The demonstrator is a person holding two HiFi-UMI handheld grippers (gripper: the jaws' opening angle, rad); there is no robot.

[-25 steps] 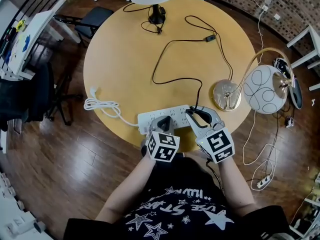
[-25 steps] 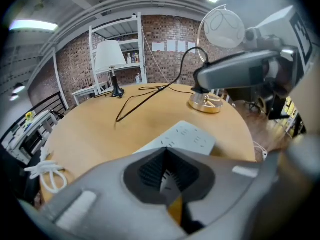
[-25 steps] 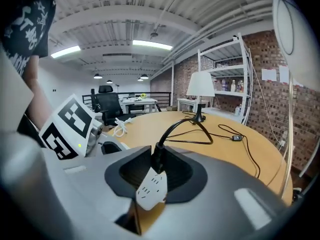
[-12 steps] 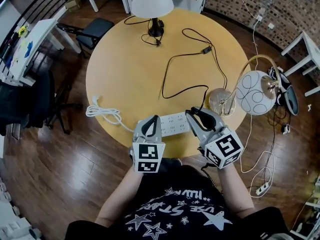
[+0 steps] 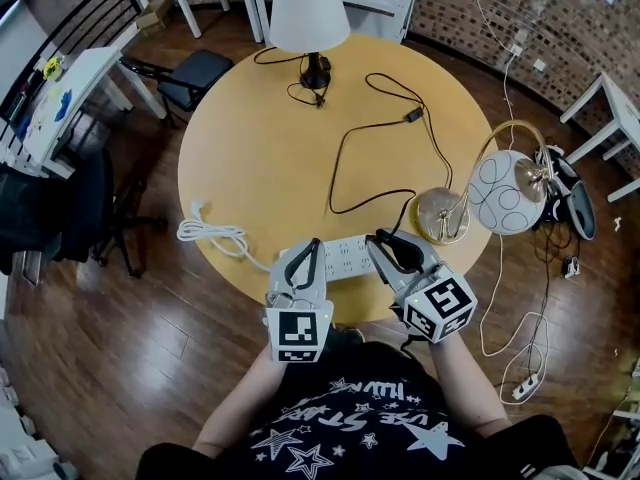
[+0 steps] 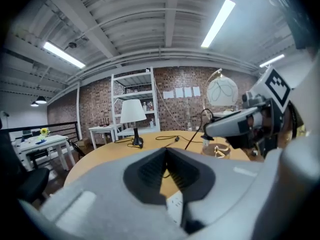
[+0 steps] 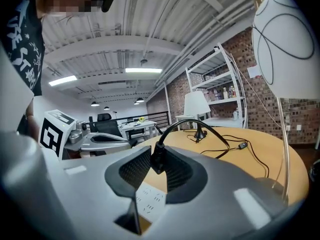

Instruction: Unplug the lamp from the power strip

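The left gripper [image 5: 308, 253] hung over the power strip [image 5: 345, 256], jaws together on nothing, perhaps ready to hold it down. The right gripper [image 5: 385, 246] pinched the black plug [image 7: 158, 160] just above the strip, so it looked pulled out, with its cord [image 5: 345, 138] running off to the lamp [image 5: 309, 13].

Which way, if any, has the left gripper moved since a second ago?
Yes. The left gripper has lifted up off the power strip; in its own view the strip now lies lower, beneath the jaws.

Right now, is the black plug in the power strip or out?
Out. The right jaws hold the plug above the power strip, table showing between.
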